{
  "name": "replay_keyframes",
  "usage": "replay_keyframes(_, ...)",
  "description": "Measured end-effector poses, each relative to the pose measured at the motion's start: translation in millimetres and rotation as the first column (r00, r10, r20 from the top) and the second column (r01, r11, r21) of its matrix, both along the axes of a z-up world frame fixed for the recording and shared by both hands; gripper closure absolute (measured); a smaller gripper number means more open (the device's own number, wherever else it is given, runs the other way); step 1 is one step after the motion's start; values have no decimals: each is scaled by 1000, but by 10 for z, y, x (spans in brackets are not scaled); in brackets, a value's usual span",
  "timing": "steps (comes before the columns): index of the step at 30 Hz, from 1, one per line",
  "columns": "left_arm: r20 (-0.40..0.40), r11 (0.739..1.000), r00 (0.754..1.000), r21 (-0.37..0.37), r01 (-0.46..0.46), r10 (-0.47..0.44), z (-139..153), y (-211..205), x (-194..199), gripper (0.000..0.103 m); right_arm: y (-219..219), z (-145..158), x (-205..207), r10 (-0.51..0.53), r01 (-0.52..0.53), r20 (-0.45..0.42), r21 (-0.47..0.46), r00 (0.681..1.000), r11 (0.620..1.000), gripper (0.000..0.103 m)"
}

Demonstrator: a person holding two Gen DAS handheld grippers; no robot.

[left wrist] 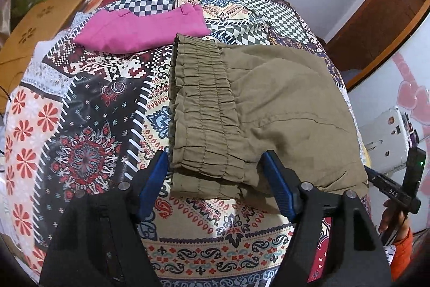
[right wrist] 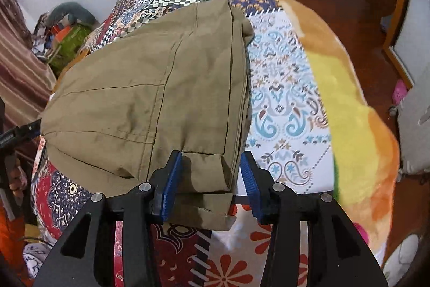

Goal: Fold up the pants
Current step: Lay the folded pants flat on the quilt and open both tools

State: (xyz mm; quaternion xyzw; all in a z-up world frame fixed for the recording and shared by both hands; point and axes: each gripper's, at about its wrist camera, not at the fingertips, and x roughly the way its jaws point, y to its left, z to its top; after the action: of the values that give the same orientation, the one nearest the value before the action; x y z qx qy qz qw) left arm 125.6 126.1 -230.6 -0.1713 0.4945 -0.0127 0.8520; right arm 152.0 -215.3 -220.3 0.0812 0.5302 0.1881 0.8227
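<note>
Olive-brown pants (left wrist: 268,109) lie folded on the patterned bedspread (left wrist: 88,125), elastic waistband to the left in the left wrist view. My left gripper (left wrist: 215,160) is open, its blue fingers either side of the near waistband corner. In the right wrist view the pants (right wrist: 139,104) show their leg-cuff end. My right gripper (right wrist: 212,160) is open with its blue fingers astride the near cuff corner. Neither gripper is closed on the cloth.
A folded pink garment (left wrist: 139,31) lies on the bed beyond the waistband. A yellow-orange blanket (right wrist: 349,109) covers the bed's right edge. A wooden box (left wrist: 35,28) and clutter stand off the left side. A white sewing machine (left wrist: 389,141) stands at the right.
</note>
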Motion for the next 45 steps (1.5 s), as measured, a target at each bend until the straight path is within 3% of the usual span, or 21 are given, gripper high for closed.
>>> replay_keyframes(2,18,1000,1000,15,1,-2,2,-30,-17,31,-7,15,-24,-1,1,10,7,1000,1000,62)
replay_keyframes(4,29,999,999,49,15,-16,19,-74,-23,31,-4,22,-40,4,-4,14,18,1000,1000,69)
replay_keyframes(5,33,997,999,70,26,-28,32,-106,-23,31,7,28,-49,9,-9,15,21,1000,1000,78)
replay_keyframes(10,60,983,996,175,61,-72,103,-221,-25,33,59,64,-68,9,-9,42,-14,999,1000,87)
replay_keyframes(15,84,972,991,220,80,-100,185,-214,-26,50,84,196,-115,18,-14,99,-41,995,999,92)
replay_keyframes(17,109,966,987,240,93,-122,263,-201,-43,51,86,264,-139,21,-15,121,-51,992,999,92)
replay_keyframes(26,172,964,974,245,99,-144,473,-189,-99,52,74,405,-242,31,-25,138,-48,990,999,93)
replay_keyframes(36,70,978,990,178,109,-123,31,-107,-123,51,86,241,-275,34,-29,95,-59,995,998,93)
replay_keyframes(45,60,991,994,103,87,-93,-62,8,-189,44,134,84,-231,78,-75,42,-67,996,995,89)
